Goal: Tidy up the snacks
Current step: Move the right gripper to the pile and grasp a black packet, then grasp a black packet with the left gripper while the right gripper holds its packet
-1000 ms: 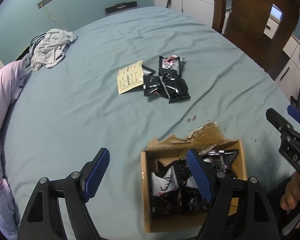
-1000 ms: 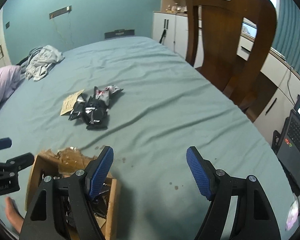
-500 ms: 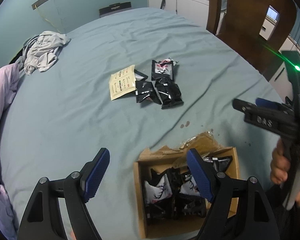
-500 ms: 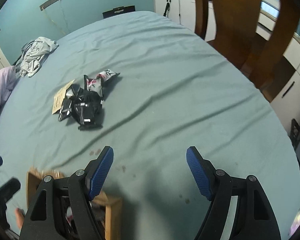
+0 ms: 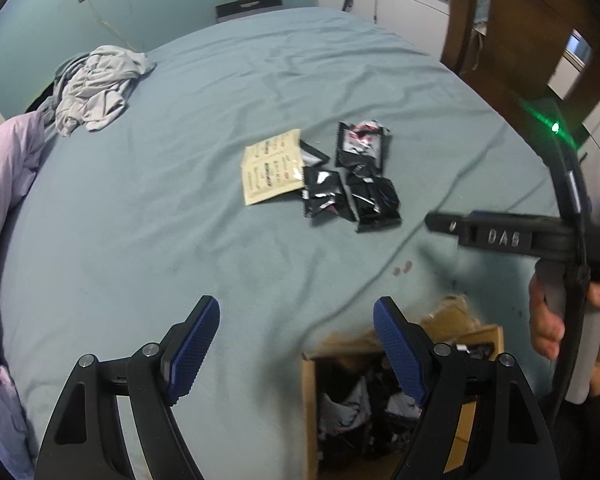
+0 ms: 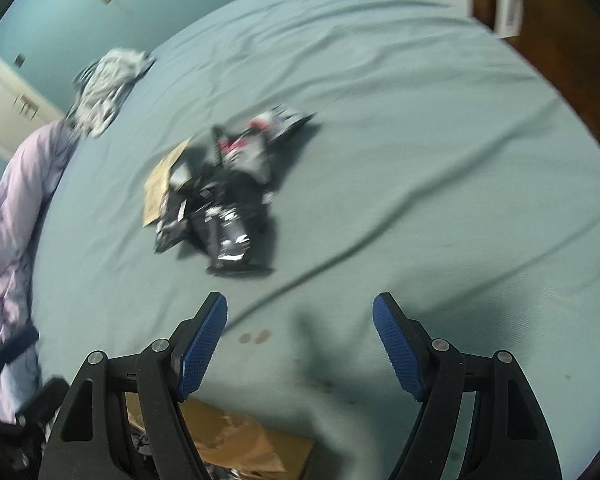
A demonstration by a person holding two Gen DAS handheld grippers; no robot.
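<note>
"DAS" stands embossed on the right hand-held gripper [image 5: 440, 222]

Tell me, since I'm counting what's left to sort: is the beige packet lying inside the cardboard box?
No, the beige packet lies on the bedsheet beside the black snack packets, apart from the cardboard box.

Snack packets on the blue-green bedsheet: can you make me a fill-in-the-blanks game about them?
1. The shiny black snack packets lie in a loose pile on the ____ bedsheet.
2. The flat beige paper packet lies on the ____ side of that pile in the left wrist view.
3. The brown cardboard box already holds ____.
4. The left gripper and right gripper are both ____.

Missing words: blue-green; left; snack packets; open
</note>
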